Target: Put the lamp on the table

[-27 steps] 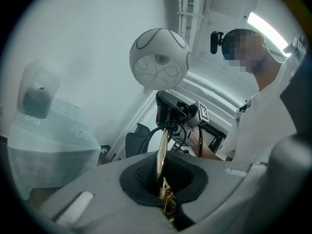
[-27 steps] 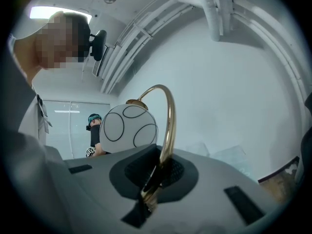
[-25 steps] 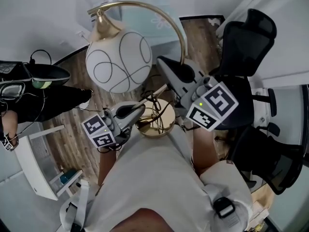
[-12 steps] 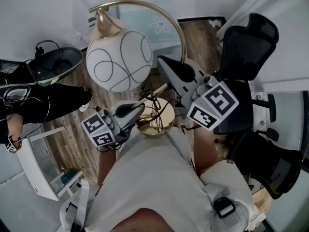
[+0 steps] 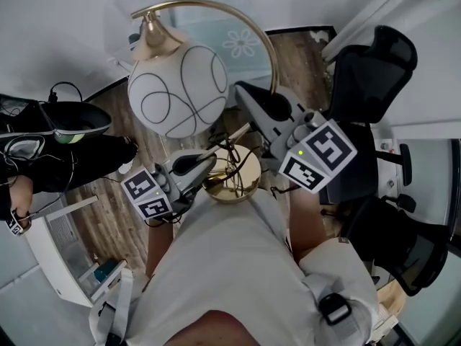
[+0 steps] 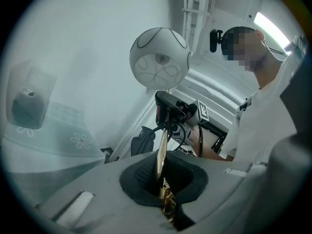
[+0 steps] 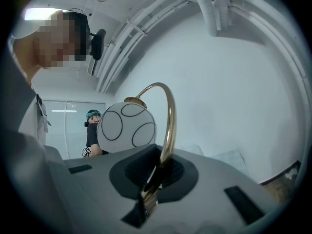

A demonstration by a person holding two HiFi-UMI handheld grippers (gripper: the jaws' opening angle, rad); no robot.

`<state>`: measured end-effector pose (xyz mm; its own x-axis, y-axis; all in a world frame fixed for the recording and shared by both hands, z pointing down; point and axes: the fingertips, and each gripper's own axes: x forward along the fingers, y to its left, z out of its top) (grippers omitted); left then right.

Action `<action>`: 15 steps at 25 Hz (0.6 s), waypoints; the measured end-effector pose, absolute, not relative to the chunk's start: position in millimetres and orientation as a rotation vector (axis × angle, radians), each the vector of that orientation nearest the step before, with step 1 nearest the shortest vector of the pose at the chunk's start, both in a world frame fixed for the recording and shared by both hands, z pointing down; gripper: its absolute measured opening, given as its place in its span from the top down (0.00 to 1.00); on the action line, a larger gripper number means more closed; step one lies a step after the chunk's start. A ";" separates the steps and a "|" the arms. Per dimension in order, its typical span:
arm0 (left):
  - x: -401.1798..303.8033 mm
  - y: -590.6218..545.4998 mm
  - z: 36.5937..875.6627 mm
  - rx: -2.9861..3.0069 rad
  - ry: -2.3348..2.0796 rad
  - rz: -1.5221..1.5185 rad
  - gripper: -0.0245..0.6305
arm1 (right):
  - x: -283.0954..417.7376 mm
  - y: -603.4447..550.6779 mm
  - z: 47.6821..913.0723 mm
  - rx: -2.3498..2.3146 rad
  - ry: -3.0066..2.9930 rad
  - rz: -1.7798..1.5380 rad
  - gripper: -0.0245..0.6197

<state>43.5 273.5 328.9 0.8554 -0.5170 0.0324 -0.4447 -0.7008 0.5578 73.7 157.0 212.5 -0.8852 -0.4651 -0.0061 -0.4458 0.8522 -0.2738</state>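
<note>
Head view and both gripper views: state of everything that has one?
lamp: upright, held by both grippers, shade looks unlit
left gripper: shut on the lamp's brass stem, low down
right gripper: shut on the lamp's brass stem, higher up
cord: bunched over the lamp's base
office chair: unoccupied

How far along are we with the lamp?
Pickup looks done: the left hand-held gripper and right hand-held gripper are shut on the gold stem of the lamp. In hand: the lamp, held over the floor. Left: setting it on the flower-patterned table.
</note>
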 end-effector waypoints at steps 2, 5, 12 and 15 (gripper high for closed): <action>37.2 263.2 329.1 2.464 -0.688 -0.163 0.96 | 68.4 146.0 213.4 -0.744 2.949 -0.416 0.96; 27.2 247.1 328.9 2.471 -0.666 -0.155 0.96 | 59.9 128.9 214.0 -0.777 2.942 -0.421 0.96; -1.9 210.7 331.4 2.484 -0.617 -0.119 0.96 | 39.0 93.8 219.4 -0.870 2.928 -0.440 0.96; -12.8 198.4 334.7 2.477 -0.598 -0.110 0.96 | 30.8 81.4 224.3 -0.902 2.917 -0.459 0.96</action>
<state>-12.8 198.4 334.7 0.8960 -0.4409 0.0540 -0.3928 -0.7298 0.5595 30.8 81.4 224.3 -0.8280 -0.5596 0.0359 -0.5435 0.7852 -0.2967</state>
